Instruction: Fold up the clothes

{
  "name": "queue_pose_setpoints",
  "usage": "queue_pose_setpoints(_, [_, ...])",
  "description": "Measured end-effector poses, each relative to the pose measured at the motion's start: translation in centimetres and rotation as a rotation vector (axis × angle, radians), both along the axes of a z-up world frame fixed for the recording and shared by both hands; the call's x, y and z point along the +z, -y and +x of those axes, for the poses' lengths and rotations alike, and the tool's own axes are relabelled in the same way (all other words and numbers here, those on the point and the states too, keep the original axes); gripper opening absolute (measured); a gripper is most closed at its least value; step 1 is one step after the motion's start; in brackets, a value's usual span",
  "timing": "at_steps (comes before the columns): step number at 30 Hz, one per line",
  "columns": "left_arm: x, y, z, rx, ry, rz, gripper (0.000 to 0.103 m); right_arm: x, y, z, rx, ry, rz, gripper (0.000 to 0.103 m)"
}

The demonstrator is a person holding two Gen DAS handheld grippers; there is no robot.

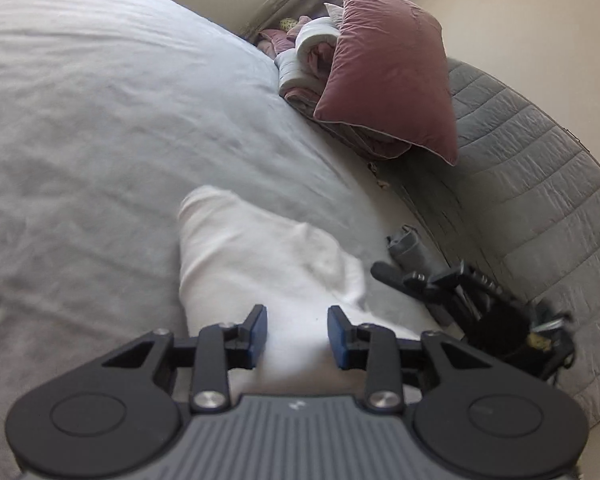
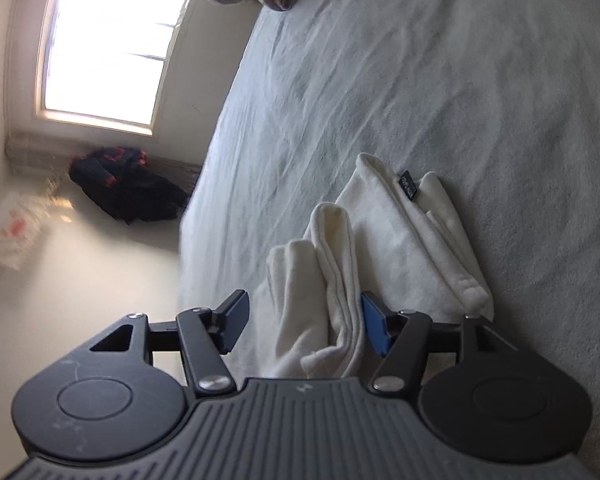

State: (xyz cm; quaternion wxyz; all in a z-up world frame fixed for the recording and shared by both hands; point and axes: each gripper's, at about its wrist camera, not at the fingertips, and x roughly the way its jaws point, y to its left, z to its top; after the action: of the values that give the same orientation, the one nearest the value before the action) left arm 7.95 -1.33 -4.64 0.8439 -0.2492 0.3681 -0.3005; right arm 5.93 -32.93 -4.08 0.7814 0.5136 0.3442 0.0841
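Observation:
A white garment (image 1: 260, 248) lies folded on the grey bed sheet (image 1: 100, 120). My left gripper (image 1: 298, 334) hovers low over its near end. Its blue pads stand apart, with the cloth showing in the gap and neither pad pressing on it. In the right wrist view the same white garment (image 2: 404, 240) lies in long folded layers with a small black label at its far end. My right gripper (image 2: 304, 320) is wide open around the near folds. Its right pad (image 2: 374, 328) rests against a fold's edge, and its left pad is clear of the cloth.
A pink pillow (image 1: 388, 76) and rolled blankets (image 1: 308, 60) lie at the far side of the bed, beside a grey quilted cover (image 1: 520, 184). Black hardware (image 1: 440, 284) sits right of the garment. A window (image 2: 108, 48), dark clothing (image 2: 128, 184) and a plastic bag (image 2: 12, 232) lie beyond the bed.

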Motion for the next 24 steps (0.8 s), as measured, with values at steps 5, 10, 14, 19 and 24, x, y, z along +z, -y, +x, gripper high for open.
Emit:
queue_pose_setpoints(5, [-0.1,-0.4,0.2,0.033,0.034,-0.031,0.033,1.5,-2.4,0.6,0.074,0.082,-0.210,0.021])
queue_pose_setpoints(10, [0.4,0.4,1.2,0.047,0.084,-0.056,0.033,2.8,-0.1,0.0,0.081,0.170,-0.211,0.019])
queue_pose_setpoints(14, [-0.3,2.6,1.2,0.009,0.098,-0.033,0.032,1.8,1.5,0.5,0.076,0.146,-0.203,0.019])
queue_pose_setpoints(19, [-1.3,5.3,0.4,-0.049,0.142,0.011,0.032,-0.4,3.3,1.0,0.046,0.078,-0.193,0.019])
queue_pose_setpoints(24, [-2.7,7.1,-0.9,-0.098,0.255,0.119,0.032,-1.5,4.0,0.9,0.040,0.013,-0.220,0.025])
